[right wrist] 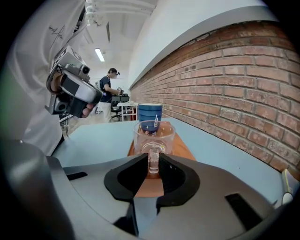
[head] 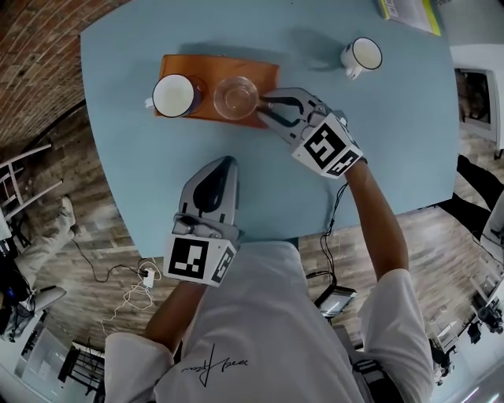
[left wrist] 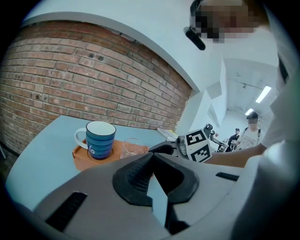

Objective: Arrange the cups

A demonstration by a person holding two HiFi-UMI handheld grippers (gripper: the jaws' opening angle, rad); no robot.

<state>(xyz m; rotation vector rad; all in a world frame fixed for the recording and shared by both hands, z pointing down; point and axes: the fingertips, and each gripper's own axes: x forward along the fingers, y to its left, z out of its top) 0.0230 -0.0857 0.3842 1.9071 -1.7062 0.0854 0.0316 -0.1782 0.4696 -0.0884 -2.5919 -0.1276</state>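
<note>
An orange tray [head: 264, 71] lies at the far left of the blue table. On it stand a blue-striped mug [head: 173, 96] and, to its right, a clear glass cup [head: 235, 97]. My right gripper [head: 272, 109] reaches the glass from the right. In the right gripper view the glass cup [right wrist: 153, 136] sits on the tray [right wrist: 183, 145], and its handle lies in the gap of the gripper [right wrist: 153, 164], whose jaws stand slightly apart around it. The blue mug [right wrist: 150, 112] is behind. My left gripper [head: 224, 164] is shut and empty over the near table, pointing toward the mug [left wrist: 100, 139].
A white mug [head: 362, 55] stands alone at the far right of the table. Yellow-edged papers [head: 405, 12] lie at the far right corner. A brick wall runs along the table's left side. People stand in the room behind.
</note>
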